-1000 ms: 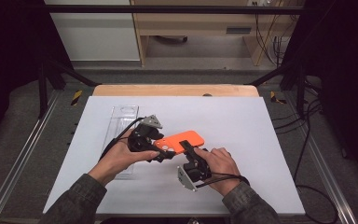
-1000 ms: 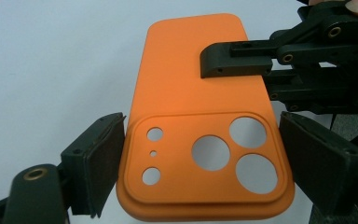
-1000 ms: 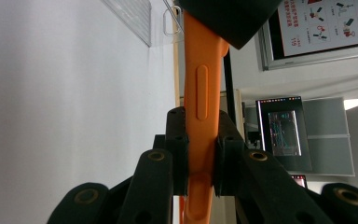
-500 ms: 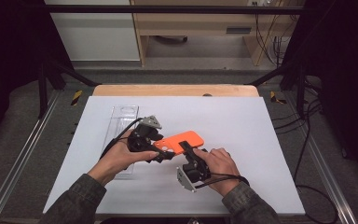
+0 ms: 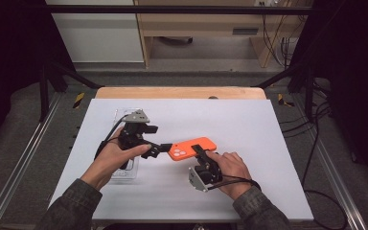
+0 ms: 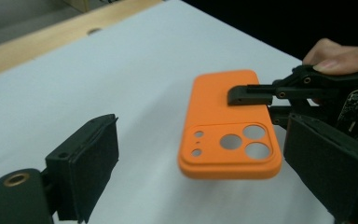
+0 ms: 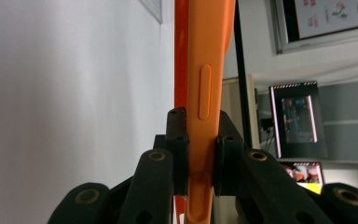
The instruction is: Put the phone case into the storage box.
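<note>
Orange phone case (image 5: 192,148) is held clear of the white desk (image 5: 249,124), near the desk's middle, a little toward the person's side. It is flat-ish, back face up, camera cut-outs at the end nearer the left claw.

Right claw (image 5: 200,152): clenched on the case. In the right gripper view the case (image 7: 205,93) runs edge-on straight up between the two jaws, both pads pressed against its faces, side button just above the grip. In the left gripper view the right claw (image 6: 242,100) enters from the right and bites the case's long edge about midway, one jaw lying across the back face; the case (image 6: 228,126) casts a shadow on the desk below.

Left claw (image 5: 159,148): released, jaws spread wide. In the left gripper view the case sits between the two pads (image 6: 93,158) but farther out, nearer the right-hand jaw, not touching either as far as can be told. In the high view its tips are just beside the camera end of the case.

A clear plastic tray (image 5: 124,170) lies on the desk under the left hand (image 5: 112,155), well to the left of the case.
</note>
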Demonstrator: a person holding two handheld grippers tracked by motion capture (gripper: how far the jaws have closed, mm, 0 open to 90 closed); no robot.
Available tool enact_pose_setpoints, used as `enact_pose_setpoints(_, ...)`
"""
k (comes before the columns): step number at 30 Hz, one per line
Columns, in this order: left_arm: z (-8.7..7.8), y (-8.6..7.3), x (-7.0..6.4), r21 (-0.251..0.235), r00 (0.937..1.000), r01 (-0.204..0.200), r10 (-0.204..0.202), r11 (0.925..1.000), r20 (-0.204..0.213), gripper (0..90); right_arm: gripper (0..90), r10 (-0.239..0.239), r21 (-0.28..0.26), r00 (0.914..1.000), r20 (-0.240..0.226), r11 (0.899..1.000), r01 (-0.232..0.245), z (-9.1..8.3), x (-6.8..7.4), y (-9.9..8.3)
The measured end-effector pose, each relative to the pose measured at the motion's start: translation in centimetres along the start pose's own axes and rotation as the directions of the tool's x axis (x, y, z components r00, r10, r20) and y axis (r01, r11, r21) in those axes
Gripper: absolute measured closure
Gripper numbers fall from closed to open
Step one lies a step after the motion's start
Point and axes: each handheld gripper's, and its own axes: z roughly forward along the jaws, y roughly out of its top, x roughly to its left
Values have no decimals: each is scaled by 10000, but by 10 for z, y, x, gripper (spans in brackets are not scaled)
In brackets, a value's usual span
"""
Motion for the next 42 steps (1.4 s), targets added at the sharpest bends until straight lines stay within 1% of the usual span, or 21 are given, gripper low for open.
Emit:
enact_pose_setpoints(5,-14,-2,9,-775,9972,-9,-50,9970,-751,78,796,783,241,9965,-305,9967,-776,2,-1,-14)
enact_pose_setpoints(8,-19,-4,13,-1211,9951,245,-358,9923,-923,73,797,1414,314,9886,-522,9897,-1399,2,-5,-21)
enact_pose_setpoints(10,-22,-6,16,-1494,9918,373,-549,9881,-1156,70,796,1747,314,9827,-614,9844,-1730,2,-7,-24)
enact_pose_setpoints(16,-32,-9,24,-2150,9823,696,-1045,9741,-1553,57,796,2948,272,9529,-708,9555,-2936,1,-16,-34)
enact_pose_setpoints(19,-35,-10,27,-2323,9784,780,-1192,9695,-1690,52,796,3602,243,9301,-720,9329,-3594,1,-21,-40)
enact_pose_setpoints(23,-39,-12,29,-2503,9747,885,-1356,9641,-1775,49,796,4494,177,8904,-729,8932,-4494,0,-27,-47)
enact_pose_setpoints(25,-39,-13,29,-2515,9749,821,-1301,9644,-1808,45,797,4943,111,8662,-735,8689,-4949,-1,-29,-50)
enact_pose_setpoints(28,-40,-14,29,-2675,9743,778,-1301,9604,-1837,42,796,5567,10,8272,-766,8296,-5583,-1,-33,-55)
enact_pose_setpoints(29,-40,-14,28,-2724,9737,782,-1321,9590,-1855,41,796,5824,-31,8092,-771,8115,-5843,-2,-34,-57)
enact_pose_setpoints(30,-40,-14,28,-2758,9733,779,-1330,9581,-1872,41,796,6004,-61,7959,-777,7980,-6026,-2,-35,-58)
enact_pose_setpoints(31,-40,-14,28,-2809,9723,768,-1342,9567,-1915,41,796,6123,-92,7868,-781,7887,-6147,-2,-36,-59)
enact_pose_setpoints(32,-39,-14,28,-2846,9718,762,-1351,9556,-1933,41,796,6297,-120,7727,-805,7745,-6325,-2,-37,-60)
enact_pose_setpoints(33,-40,-14,28,-2898,9713,760,-1365,9541,-1947,41,796,6404,-158,7637,-809,7653,-6434,-2,-38,-60)
enact_pose_setpoints(35,-40,-14,28,-2994,9698,738,-1384,9513,-2006,41,796,6655,-242,7419,-819,7428,-6691,-2,-39,-62)
enact_pose_setpoints(36,-40,-15,27,-3030,9694,726,-1387,9502,-2026,41,796,6819,-280,7270,-802,7275,-6855,-2,-40,-63)
enact_pose_setpoints(37,-39,-15,27,-3052,9687,696,-1374,9498,-2067,41,796,6919,-308,7175,-807,7178,-6956,-2,-40,-63)
enact_pose_setpoints(38,-39,-15,27,-3073,9683,662,-1355,9493,-2099,41,797,7115,-372,6978,-830,6975,-7156,-2,-41,-64)
enact_pose_setpoints(39,-39,-15,26,-3079,9676,606,-1316,9495,-2153,41,796,7264,-418,6819,-855,6812,-7309,-1,-41,-64)
enact_pose_setpoints(40,-38,-15,25,-3079,9671,544,-1269,9499,-2206,41,796,7450,-473,6610,-898,6598,-7500,-1,-41,-65)
enact_pose_setpoints(41,-38,-15,24,-3096,9669,508,-1244,9495,-2228,40,796,7650,-537,6369,-950,6350,-7707,0,-41,-65)
enact_pose_setpoints(42,-37,-15,23,-3130,9669,460,-1210,9486,-2247,40,796,7773,-591,6214,-989,6187,-7834,0,-41,-65)
